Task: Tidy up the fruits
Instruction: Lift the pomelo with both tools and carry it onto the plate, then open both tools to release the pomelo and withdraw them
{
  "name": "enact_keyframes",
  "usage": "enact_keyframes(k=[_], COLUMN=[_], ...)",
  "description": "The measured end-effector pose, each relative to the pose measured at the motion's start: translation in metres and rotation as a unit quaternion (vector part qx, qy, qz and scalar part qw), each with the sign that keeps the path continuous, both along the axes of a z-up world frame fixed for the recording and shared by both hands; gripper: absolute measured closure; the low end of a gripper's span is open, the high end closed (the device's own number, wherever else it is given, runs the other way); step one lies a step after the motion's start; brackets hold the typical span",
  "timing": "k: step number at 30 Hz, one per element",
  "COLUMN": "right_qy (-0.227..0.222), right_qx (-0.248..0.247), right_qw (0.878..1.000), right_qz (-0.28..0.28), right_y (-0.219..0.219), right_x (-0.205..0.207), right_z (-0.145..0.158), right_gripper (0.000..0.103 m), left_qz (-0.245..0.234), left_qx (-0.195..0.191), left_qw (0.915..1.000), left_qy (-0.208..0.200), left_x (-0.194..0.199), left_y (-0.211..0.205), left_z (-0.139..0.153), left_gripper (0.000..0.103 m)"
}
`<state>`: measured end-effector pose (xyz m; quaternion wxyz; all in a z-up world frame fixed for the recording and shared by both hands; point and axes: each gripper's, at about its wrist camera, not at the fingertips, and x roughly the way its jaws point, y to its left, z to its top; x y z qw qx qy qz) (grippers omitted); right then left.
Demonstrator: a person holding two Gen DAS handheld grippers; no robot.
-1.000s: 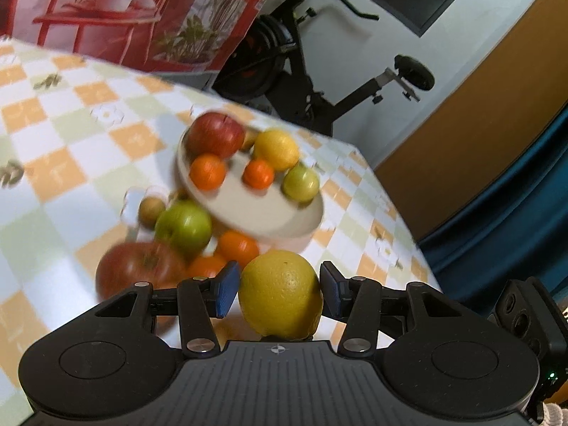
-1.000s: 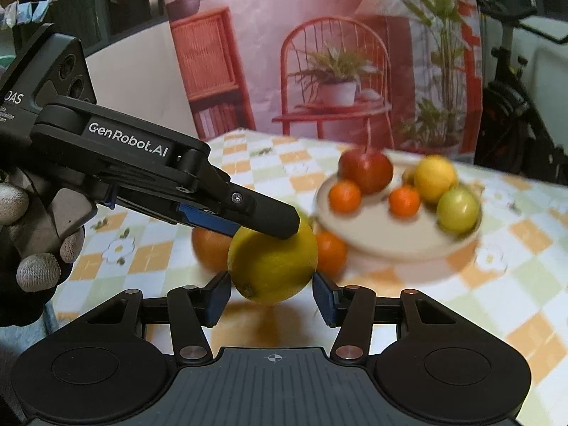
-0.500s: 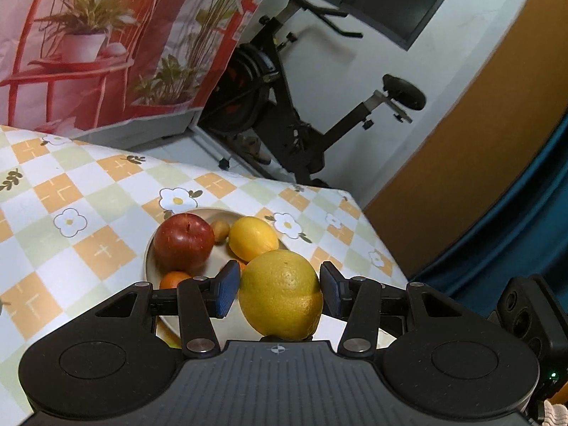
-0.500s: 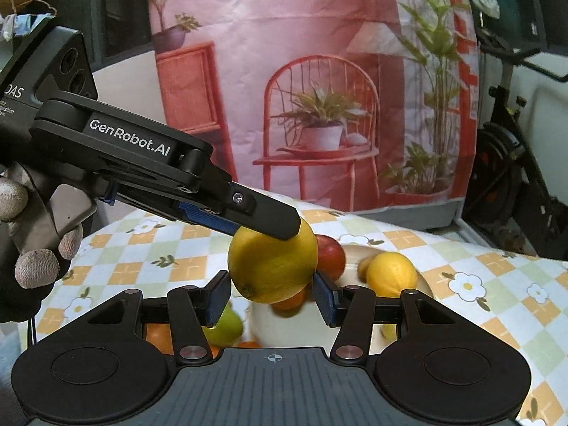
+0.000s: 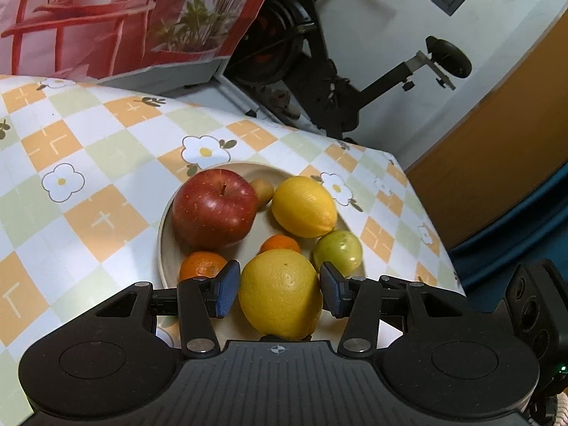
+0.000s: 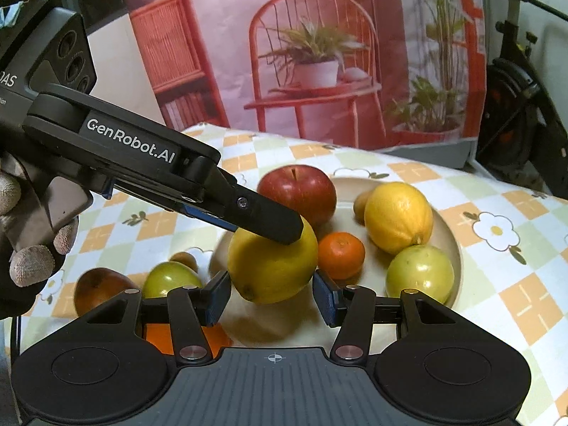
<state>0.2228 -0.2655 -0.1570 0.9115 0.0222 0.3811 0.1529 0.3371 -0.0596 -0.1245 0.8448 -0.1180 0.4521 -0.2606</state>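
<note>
A: Nearest the lens?

B: Left gripper (image 5: 278, 291) clamped narrow on a yellow citrus (image 5: 280, 294), blue pads against both flanks. Same citrus pinched by the right gripper (image 6: 270, 291) too, lower centre of the right wrist view, with one left finger across its top.

A: Different from a second ago?

B: Same clamp and same width on both. Citrus carried from above the loose fruit to over the plate (image 5: 163, 245), clear of it, shadow underneath. Plate blurred then, sharp and mid-frame now.

A: On the plate?

B: Red apple (image 5: 213, 209), lemon (image 5: 303, 206), green apple (image 5: 337, 252), two mandarins (image 5: 202, 264), small brown fruit (image 5: 262, 190) by the far rim.

A: Off it?

B: Lower left of the right view: second green apple (image 6: 170, 278), reddish fruit (image 6: 99, 289), an orange (image 6: 177, 337) behind the gripper body, all on the checked tablecloth (image 5: 88, 163).

A: Any writing?

B: "GenRobot.AI" in white along the left gripper's side; "DAS", cut off, at the left edge. Gloved hand (image 6: 25, 248) beneath. Beyond, a printed backdrop (image 6: 319, 53) with red chair and potted plant, then an exercise bike (image 5: 337, 71), upper right.
</note>
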Motion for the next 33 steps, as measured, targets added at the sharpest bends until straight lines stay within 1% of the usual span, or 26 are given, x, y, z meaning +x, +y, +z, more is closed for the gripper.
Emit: enact_keyframes(k=[8,14,18,22,28,33], right_qy=[0.008,0.008,0.012,0.015,0.006,0.001], right_qx=[-0.010,-0.022,-0.022,-0.025,-0.023,-0.026], right_qw=[1.000,1.000,1.000,0.999,0.999,0.999], right_qz=[-0.009,-0.007,-0.016,-0.023,-0.031,-0.032], right_y=[-0.004,-0.003,-0.003,-0.002,-0.001,0.004], right_x=[0.013,0.019,0.021,0.018,0.008,-0.004], right_z=[-0.008,-0.008,-0.009,-0.007,0.002,0.009], right_gripper=[0.056,0.056,0.055,0.055,0.055,0.055], left_qz=[-0.003,0.003,0.003,0.007,0.015,0.018], left_qx=[0.002,-0.004,-0.002,0.007,0.009,0.017], left_qw=[1.0000,1.0000,1.0000,0.9999,0.9998,0.9992], left_qy=[0.006,0.006,0.004,-0.003,-0.012,-0.030], left_x=[0.011,0.011,0.009,0.004,-0.004,-0.016], left_y=[-0.001,0.003,0.005,0.007,0.017,0.023], left_z=[-0.006,-0.006,-0.004,-0.001,0.008,0.020], left_gripper=[0.054,0.055,0.056,0.056,0.056,0.056])
